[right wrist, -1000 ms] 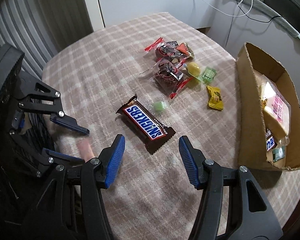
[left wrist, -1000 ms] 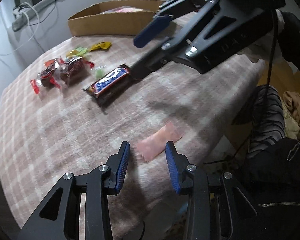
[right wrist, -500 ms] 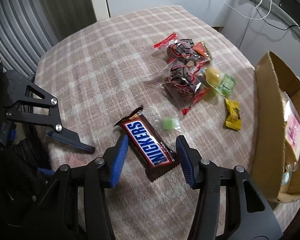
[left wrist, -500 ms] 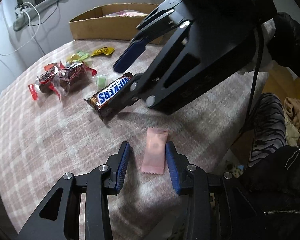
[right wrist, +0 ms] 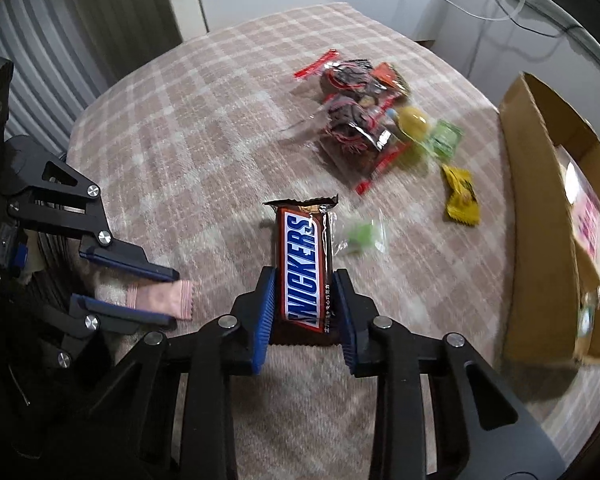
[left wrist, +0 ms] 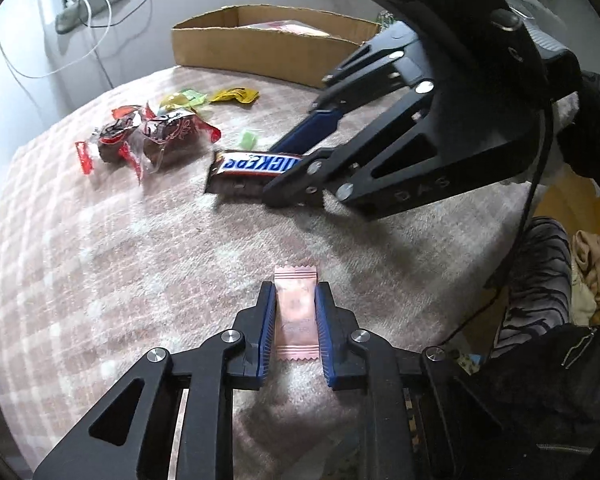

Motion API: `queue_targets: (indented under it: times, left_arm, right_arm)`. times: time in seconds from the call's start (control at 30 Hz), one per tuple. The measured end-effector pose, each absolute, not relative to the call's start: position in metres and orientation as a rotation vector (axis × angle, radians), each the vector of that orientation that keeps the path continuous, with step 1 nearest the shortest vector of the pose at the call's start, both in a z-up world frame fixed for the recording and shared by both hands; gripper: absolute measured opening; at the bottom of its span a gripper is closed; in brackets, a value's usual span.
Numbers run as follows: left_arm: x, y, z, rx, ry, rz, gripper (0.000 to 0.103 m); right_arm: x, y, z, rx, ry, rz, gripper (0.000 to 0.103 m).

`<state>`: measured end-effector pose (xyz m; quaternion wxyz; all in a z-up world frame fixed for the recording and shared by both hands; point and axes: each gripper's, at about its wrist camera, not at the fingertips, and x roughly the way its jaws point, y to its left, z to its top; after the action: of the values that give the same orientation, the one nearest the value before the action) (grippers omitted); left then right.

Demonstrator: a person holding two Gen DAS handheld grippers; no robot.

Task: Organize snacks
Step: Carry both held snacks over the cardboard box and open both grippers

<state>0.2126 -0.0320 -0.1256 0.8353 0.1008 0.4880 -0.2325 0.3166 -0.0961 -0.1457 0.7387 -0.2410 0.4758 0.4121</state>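
Observation:
My left gripper [left wrist: 295, 296] is shut on a small pink sachet [left wrist: 296, 314] that lies on the checked tablecloth. It also shows in the right wrist view [right wrist: 172, 298], with the sachet [right wrist: 160, 298] between its fingers. My right gripper [right wrist: 303, 280] is shut on a Snickers bar [right wrist: 306, 268], which rests on the cloth. In the left wrist view the right gripper [left wrist: 296, 160] grips the bar [left wrist: 256, 166] at its right end.
A cardboard box [right wrist: 540, 216] with packets inside stands at the right; it also shows in the left wrist view [left wrist: 268, 46]. Two red-wrapped chocolate cakes [right wrist: 352, 116], a yellow sweet [right wrist: 462, 196] and green sweets [right wrist: 360, 234] lie between bar and box.
Both grippers have moved in and closed: the left on the pink sachet, the right on the Snickers bar. The bar has turned to lie along the right fingers.

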Motion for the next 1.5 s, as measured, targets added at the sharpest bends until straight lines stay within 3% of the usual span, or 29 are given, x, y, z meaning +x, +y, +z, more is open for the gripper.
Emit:
queue_targets:
  times: [0.67, 1.5]
  left_arm:
    - [0.209, -0.004, -0.086, 0.028, 0.935, -0.422, 0.017]
    - [0.366, -0.033, -0.02, -0.112, 0.75, -0.417, 0.017]
  right_arm:
    - [0.334, -0.188, -0.103, -0.229, 0.976, 0.72, 0.03]
    - [0.452, -0.259, -0.047, -0.101, 0.894, 0.522, 0.03]
